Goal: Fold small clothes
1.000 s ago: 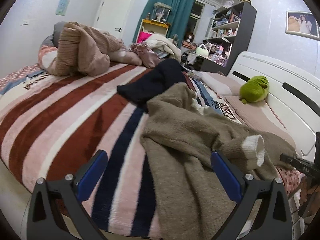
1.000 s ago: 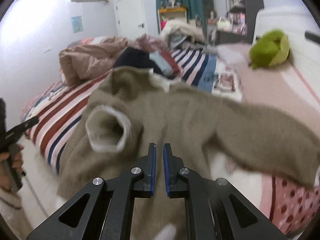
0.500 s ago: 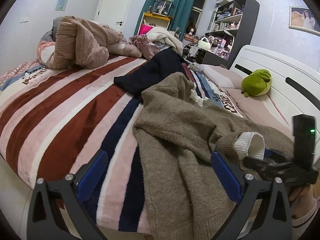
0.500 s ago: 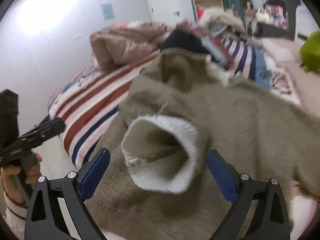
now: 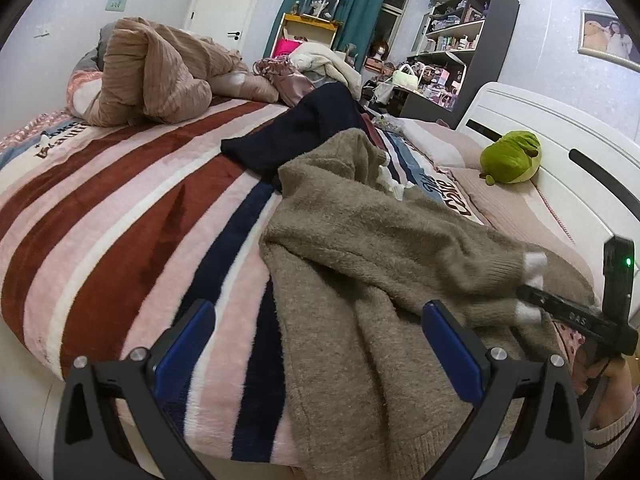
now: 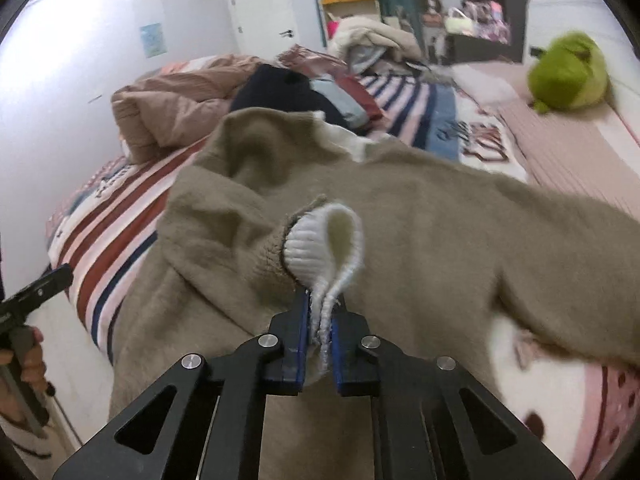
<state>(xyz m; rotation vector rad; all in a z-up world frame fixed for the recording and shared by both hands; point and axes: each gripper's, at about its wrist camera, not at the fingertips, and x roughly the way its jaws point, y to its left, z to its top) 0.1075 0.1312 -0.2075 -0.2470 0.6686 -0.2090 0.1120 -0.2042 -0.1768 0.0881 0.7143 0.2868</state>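
Note:
A fuzzy tan sweater (image 5: 360,280) lies crumpled on the striped blanket (image 5: 120,208) near the bed's front edge. It fills the right wrist view (image 6: 400,216). Its sleeve ends in a white ribbed cuff (image 6: 324,248). My right gripper (image 6: 320,332) is shut on the white cuff, which is pinched between the blue pads. In the left wrist view the right gripper (image 5: 532,300) shows at the right edge, holding the cuff (image 5: 534,264). My left gripper (image 5: 316,356) is open and empty, hovering over the sweater's lower body.
A dark navy garment (image 5: 304,136) lies behind the sweater. A bunched brown quilt (image 5: 152,76) and more clothes sit at the far side. A green plush toy (image 5: 512,158) rests by the white headboard (image 5: 560,140). Shelves and a curtain stand beyond.
My right gripper opened around the sleeve cuff and then shut on it. The left gripper moved slightly closer over the sweater and stayed open.

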